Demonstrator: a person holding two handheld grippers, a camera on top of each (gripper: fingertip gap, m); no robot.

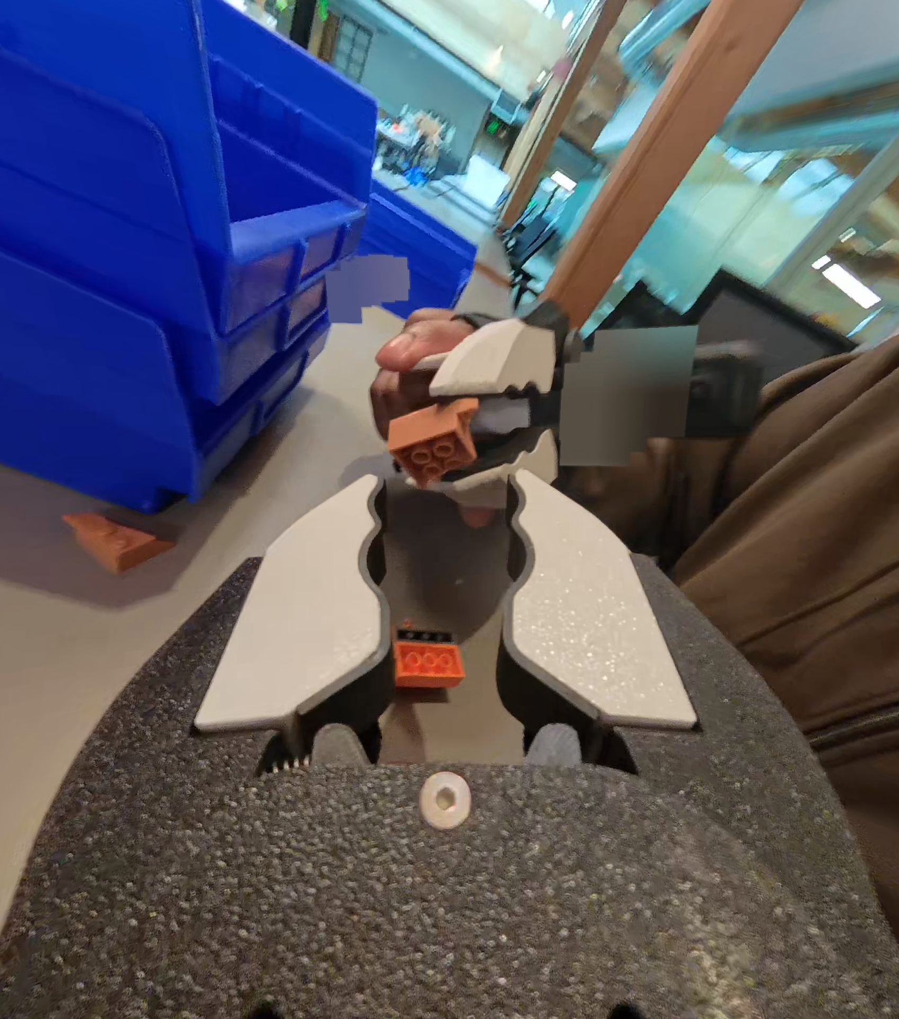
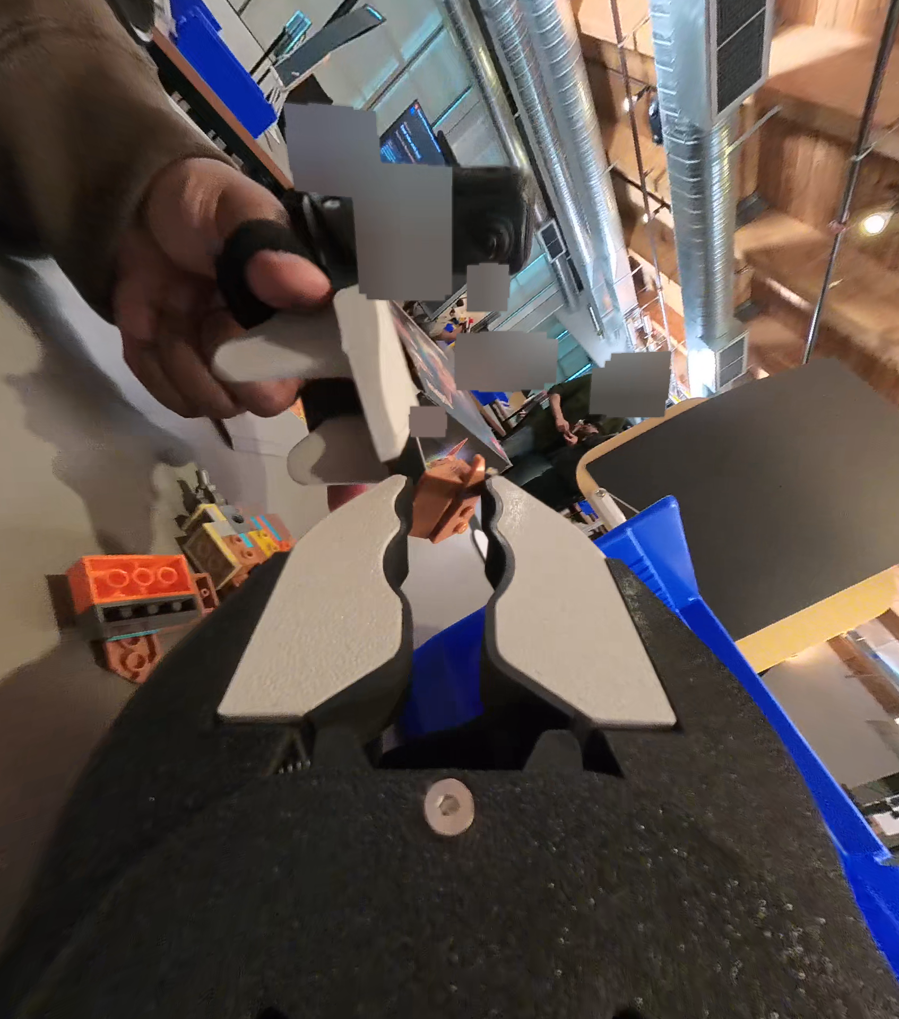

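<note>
Your right gripper (image 2: 444,504) is clenching a brown brick (image 2: 444,510) at its fingertips; your left gripper (image 1: 444,496), jaws released, is risking knocking it loose.

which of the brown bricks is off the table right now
The brown square brick clamped in the right gripper, held in the air. The brown wedge brick lies on the table by the blue bins.

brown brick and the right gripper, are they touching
Touching. The right wrist view shows the right gripper closed on the brown brick, its jaws pressing both sides with no gap. The left wrist view agrees.
</note>
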